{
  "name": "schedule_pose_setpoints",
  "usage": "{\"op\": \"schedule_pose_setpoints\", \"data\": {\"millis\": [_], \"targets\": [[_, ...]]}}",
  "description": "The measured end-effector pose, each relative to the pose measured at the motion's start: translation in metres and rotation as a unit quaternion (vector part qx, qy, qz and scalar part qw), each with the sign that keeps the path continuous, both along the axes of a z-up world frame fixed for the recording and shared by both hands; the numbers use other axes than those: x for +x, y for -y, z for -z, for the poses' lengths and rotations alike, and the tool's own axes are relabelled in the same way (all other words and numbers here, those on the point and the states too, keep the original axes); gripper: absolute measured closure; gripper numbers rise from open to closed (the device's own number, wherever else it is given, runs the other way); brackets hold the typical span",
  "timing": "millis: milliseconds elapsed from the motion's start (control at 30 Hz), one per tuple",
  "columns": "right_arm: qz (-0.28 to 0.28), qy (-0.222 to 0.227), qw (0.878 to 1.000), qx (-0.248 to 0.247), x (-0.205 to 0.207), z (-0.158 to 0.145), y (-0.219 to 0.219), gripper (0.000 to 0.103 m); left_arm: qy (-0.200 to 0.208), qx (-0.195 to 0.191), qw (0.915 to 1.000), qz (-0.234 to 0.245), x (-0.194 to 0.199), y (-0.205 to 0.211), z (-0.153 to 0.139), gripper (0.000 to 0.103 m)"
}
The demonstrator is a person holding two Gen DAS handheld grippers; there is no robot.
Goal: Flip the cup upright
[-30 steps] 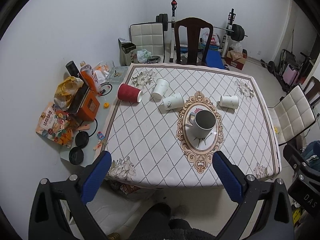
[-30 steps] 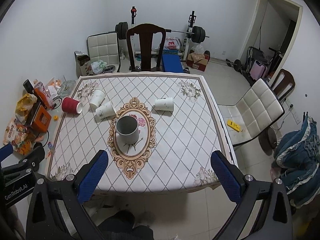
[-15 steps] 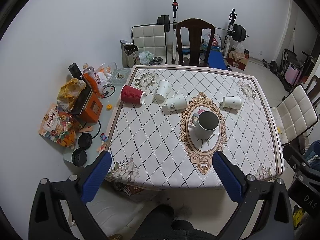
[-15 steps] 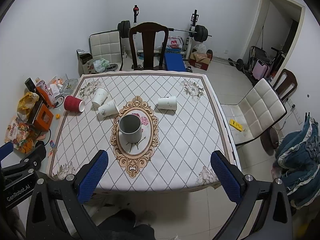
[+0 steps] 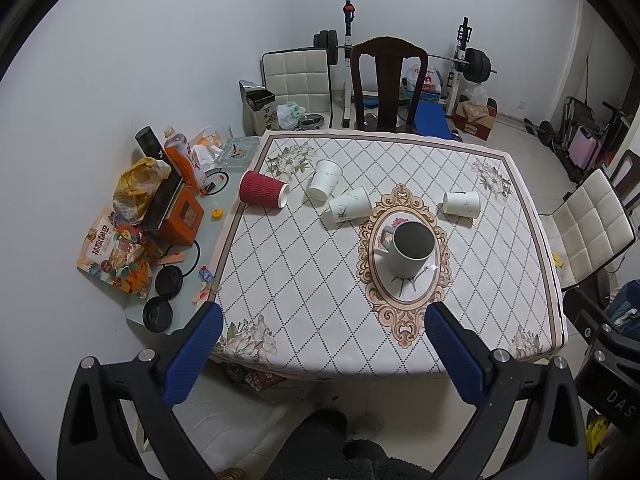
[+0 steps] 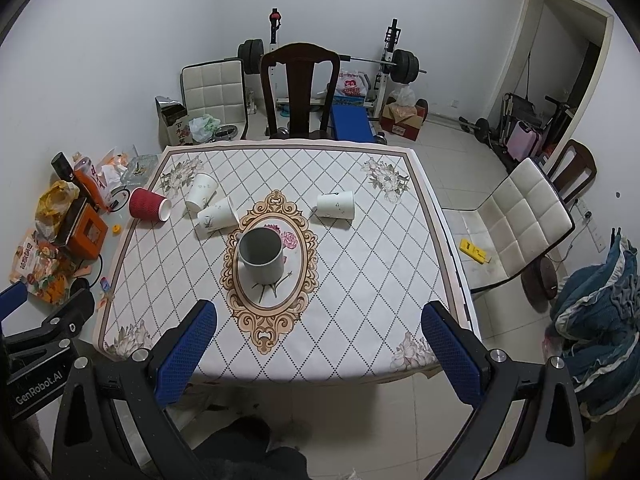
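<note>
Holding both grippers, left gripper (image 5: 318,334) and right gripper (image 6: 318,330), wide and empty off the table (image 6: 360,304), you can survey the tipped red cup (image 5: 263,193) before committing.

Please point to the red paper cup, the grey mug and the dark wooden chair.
red paper cup (image 5: 262,193), left wrist view, ribbed side.
grey mug (image 6: 262,256), right wrist view, outer wall.
dark wooden chair (image 6: 299,76), right wrist view, back splat.

Four paper cups (image 5: 345,209) on their sides, red one (image 5: 263,193) leftmost
</note>
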State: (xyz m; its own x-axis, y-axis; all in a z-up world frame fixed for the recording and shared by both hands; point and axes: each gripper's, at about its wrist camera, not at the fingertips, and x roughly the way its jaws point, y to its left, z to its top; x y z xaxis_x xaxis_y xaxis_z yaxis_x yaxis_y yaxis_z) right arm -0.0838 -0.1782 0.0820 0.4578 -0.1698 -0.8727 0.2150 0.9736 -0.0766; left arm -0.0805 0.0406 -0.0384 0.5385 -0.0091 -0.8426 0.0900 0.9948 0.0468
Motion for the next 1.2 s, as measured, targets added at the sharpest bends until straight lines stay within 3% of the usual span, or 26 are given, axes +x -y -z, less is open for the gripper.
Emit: {"op": "schedule_pose_setpoints", "data": {"millis": [1200], "targets": [[-0.001,-0.002,1.0,0.003,-0.001,-0.0008,0.0002,0.0,0.004,0.0,1.0,0.006,-0.004,0.0052,-0.0032,0.0]]}}
